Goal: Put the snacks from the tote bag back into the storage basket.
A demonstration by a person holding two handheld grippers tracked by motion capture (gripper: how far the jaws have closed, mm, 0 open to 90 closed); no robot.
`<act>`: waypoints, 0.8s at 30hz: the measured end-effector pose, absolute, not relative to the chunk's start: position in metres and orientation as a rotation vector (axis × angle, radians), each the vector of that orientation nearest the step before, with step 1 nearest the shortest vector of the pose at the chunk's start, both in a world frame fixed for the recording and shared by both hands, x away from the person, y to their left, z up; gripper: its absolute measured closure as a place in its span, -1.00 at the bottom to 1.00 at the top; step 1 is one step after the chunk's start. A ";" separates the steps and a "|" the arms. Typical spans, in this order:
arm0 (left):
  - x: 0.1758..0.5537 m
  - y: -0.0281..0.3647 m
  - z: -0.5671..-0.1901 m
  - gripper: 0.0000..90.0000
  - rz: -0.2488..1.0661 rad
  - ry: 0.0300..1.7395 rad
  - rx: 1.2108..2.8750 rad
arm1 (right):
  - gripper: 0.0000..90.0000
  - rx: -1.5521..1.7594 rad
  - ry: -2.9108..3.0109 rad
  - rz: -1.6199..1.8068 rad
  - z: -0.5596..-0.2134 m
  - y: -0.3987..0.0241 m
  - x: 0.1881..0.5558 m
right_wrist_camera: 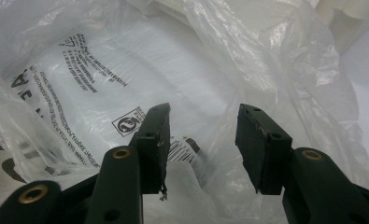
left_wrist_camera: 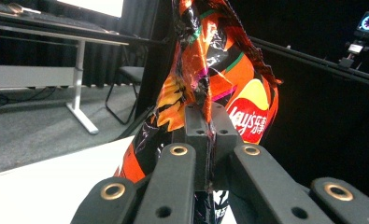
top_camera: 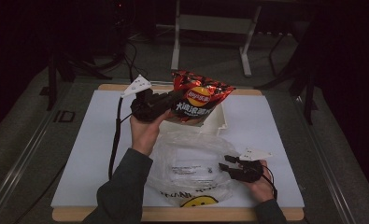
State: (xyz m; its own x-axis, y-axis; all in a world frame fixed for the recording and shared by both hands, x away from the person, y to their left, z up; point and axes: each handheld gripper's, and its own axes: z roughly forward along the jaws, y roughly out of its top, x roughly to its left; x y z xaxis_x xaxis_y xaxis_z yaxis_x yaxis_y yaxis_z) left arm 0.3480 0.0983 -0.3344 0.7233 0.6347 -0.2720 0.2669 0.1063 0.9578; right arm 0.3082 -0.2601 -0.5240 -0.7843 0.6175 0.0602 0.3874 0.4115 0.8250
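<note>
A red and orange Lay's chip bag [top_camera: 198, 95] hangs in the air over the back of the table. My left gripper [top_camera: 172, 101] is shut on its crumpled edge, and in the left gripper view the foil [left_wrist_camera: 219, 70] rises straight out of the closed pads [left_wrist_camera: 197, 126]. A clear plastic shopping bag [top_camera: 189, 165] with black print and a yellow smiley lies crumpled near the front edge. At its right side my right gripper [top_camera: 225, 162] stands open. In the right gripper view the bag's film [right_wrist_camera: 102, 60] spreads beyond and between the parted jaws of the right gripper [right_wrist_camera: 203, 137], with no pad pressing on it.
A white open box [top_camera: 218, 119] stands behind the plastic bag, partly under the chip bag. The white table sheet [top_camera: 88, 149] lies on a wooden board. Beyond the table are a dark floor and a desk frame [top_camera: 210, 28]. A cable trails from the left gripper down the sheet.
</note>
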 end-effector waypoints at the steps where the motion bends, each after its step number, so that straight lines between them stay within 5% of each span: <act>1: 0.349 0.098 -0.334 0.99 0.319 0.786 1.482 | 0.22 0.878 2.415 1.308 -0.524 -0.260 0.308; 24: 0.374 0.095 -0.339 0.99 0.340 0.843 1.497 | 0.20 0.884 2.418 1.340 -0.535 -0.262 0.310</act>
State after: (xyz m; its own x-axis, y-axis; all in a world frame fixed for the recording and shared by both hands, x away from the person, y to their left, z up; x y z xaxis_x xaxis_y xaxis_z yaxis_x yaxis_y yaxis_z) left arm 0.3743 0.0950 -0.3390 0.6824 0.6763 -0.2774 0.2941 0.0935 0.9512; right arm 0.3103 -0.2617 -0.5351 -0.7886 0.6098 0.0793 0.3905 0.3971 0.8306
